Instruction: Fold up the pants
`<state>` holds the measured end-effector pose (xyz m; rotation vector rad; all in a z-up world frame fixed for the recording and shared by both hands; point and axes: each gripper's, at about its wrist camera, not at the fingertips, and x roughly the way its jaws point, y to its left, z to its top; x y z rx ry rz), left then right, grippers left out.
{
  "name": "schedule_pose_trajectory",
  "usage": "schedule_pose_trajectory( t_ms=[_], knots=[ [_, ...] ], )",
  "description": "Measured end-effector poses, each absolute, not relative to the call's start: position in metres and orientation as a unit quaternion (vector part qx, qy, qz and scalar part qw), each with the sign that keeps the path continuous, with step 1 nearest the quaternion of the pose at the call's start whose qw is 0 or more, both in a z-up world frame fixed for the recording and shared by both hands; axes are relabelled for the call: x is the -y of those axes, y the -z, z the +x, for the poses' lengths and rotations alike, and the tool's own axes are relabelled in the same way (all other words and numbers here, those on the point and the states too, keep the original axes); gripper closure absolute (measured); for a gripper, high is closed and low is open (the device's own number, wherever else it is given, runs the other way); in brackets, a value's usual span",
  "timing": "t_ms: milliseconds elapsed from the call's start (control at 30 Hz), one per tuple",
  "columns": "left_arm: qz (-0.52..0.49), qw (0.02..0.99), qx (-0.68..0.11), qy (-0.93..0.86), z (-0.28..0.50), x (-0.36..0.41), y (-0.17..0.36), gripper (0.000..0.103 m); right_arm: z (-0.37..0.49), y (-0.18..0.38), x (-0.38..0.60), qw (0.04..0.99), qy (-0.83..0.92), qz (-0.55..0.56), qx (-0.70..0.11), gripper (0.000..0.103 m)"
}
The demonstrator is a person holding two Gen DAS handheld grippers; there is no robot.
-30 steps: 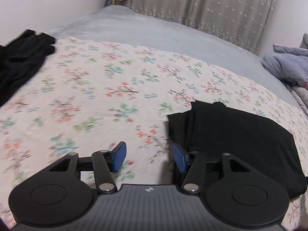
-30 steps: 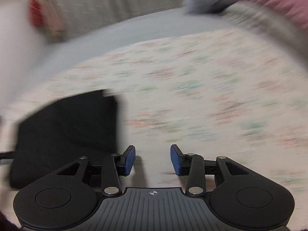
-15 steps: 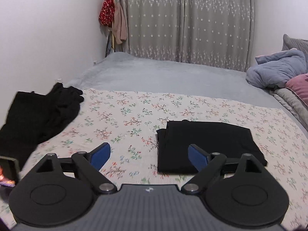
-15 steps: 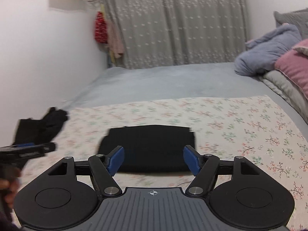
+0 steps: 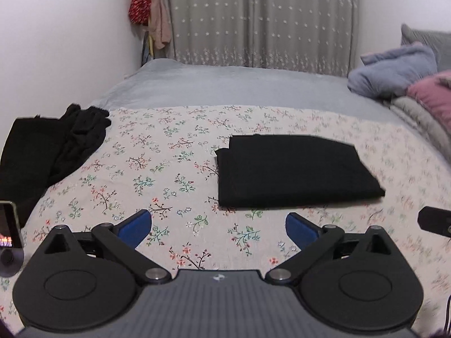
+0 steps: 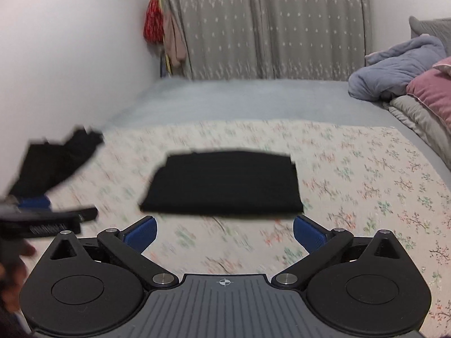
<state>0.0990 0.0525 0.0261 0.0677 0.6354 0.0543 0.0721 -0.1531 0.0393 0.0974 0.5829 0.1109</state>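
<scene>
The black pants (image 5: pixel 293 170) lie folded into a flat rectangle on the floral sheet (image 5: pixel 157 169), also seen as folded pants (image 6: pixel 225 183) in the right wrist view. My left gripper (image 5: pixel 218 228) hovers open short of their near edge, nothing between its blue pads. My right gripper (image 6: pixel 224 232) is likewise held back from the pants, its jaws still opening wide and empty. The left gripper (image 6: pixel 42 222) shows blurred at the left edge of the right wrist view.
A heap of other black clothes (image 5: pixel 48 152) lies at the sheet's left edge. Pillows and a blue blanket (image 5: pixel 394 70) pile at the right. A phone screen (image 5: pixel 8 224) shows at the far left. Grey bedcover (image 5: pixel 225 84), curtains and a wall lie beyond.
Both grippers pulled back and up from the folded pants and opened wide. The pants now lie whole in view, farther ahead of both.
</scene>
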Motion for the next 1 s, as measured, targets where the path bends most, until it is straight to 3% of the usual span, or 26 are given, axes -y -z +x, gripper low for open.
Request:
schedule_pose_trajectory(
  t_ms=[233, 1000],
  knots=[
    [0.049, 0.959, -0.277, -0.018, 0.092, -0.045, -0.023, 0.004, 0.066, -0.035, 0.149, 0.964, -0.033, 0.047, -0.259, 0.0],
    [0.02, 0.956, -0.292, -0.017, 0.079, -0.037, -0.015, 0.004, 0.058, -0.02, 0.148, 0.96, -0.014, 0.06, -0.274, 0.0]
  ],
)
